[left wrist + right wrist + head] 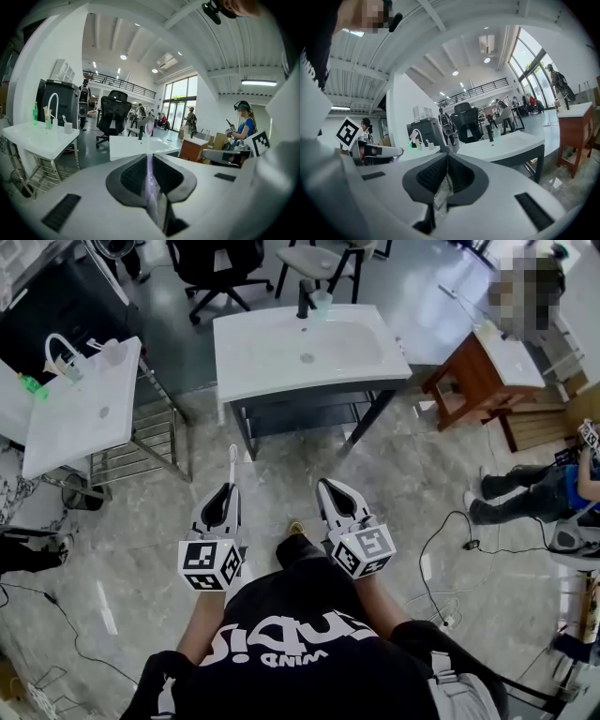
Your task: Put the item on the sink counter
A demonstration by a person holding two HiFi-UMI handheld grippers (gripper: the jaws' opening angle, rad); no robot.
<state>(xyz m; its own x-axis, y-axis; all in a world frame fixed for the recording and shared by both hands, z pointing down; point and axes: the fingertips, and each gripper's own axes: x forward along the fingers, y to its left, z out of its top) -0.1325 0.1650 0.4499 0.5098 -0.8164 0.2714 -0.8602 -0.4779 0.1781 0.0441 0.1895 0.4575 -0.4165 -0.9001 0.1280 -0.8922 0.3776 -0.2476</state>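
Note:
A thin white toothbrush (232, 465) sticks out forward from my left gripper (227, 493), which is shut on its handle. In the left gripper view the brush (149, 130) rises pale and purplish from between the closed pads (136, 176). My right gripper (331, 487) is shut, and I see nothing held between its fingers (461, 176). Both grippers hover above the marble floor, a short way in front of the white sink counter (272, 367) with its black faucet (305, 298) and a small cup (322, 299).
A second white sink counter (80, 413) with a white faucet and green bottle stands at the left over a metal rack (141, 442). A wooden sink cabinet (483, 376) is at the right. A person's legs (520, 488) and cables (450, 549) lie on the floor at the right.

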